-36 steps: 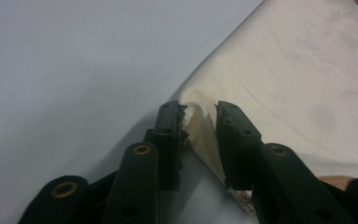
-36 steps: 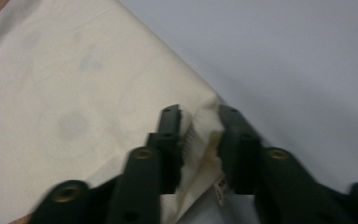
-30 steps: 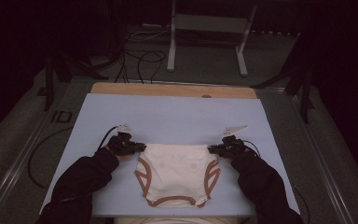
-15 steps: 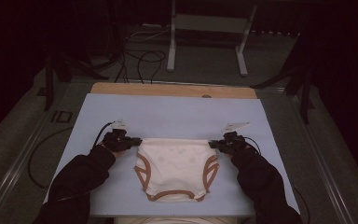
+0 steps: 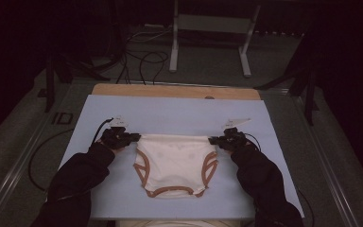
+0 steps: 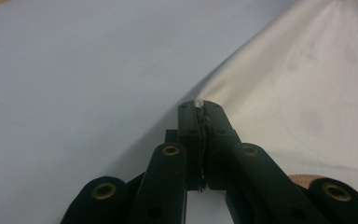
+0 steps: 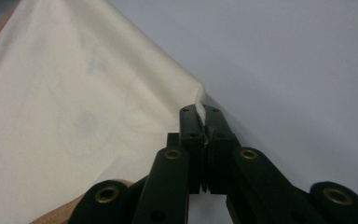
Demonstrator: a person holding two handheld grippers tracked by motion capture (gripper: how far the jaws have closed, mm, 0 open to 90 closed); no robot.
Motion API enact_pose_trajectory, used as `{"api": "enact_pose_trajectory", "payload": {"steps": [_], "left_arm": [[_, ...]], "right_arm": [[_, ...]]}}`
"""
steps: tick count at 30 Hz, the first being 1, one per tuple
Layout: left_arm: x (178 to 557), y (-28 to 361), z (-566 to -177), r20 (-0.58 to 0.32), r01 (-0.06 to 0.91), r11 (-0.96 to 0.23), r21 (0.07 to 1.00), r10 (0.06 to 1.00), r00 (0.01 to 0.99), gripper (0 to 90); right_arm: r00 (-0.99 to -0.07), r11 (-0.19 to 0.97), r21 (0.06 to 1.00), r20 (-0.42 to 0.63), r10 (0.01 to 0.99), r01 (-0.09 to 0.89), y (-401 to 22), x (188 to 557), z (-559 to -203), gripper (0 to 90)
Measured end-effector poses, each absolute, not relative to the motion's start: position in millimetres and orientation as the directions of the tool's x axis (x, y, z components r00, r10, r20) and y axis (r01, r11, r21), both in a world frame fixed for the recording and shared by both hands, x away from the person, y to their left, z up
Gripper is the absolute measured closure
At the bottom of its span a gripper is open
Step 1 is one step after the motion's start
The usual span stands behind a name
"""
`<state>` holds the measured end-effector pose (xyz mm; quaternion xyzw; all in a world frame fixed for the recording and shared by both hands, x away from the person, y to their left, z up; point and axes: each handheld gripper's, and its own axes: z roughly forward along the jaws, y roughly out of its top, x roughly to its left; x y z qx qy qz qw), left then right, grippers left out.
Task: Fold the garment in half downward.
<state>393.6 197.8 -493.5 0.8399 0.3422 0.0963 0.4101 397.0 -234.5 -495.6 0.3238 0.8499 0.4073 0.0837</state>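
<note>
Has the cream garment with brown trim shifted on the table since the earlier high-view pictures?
Yes. The cream garment with brown-trimmed leg openings has moved slightly away from the person, toward the wooden strip at the table's far edge, and its top edge is pulled straighter.

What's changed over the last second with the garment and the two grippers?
Both grippers have carried the cream garment a little away from the person, and its top edge is now pulled straight between them. The left gripper and the right gripper stay shut on its two top corners, the left jaws having just finished closing. The blue mat has not moved.
</note>
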Motion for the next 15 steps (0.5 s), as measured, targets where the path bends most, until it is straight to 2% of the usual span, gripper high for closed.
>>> {"api": "enact_pose_trajectory", "payload": {"steps": [15], "left_arm": [[421.8,197.4,-494.0,-0.121,0.502,-0.407,0.763,0.673,0.730,88.1]], "right_arm": [[-0.748,0.449,0.733,0.122,0.653,0.511,-226.5,428.1,-494.7,88.3]]}}
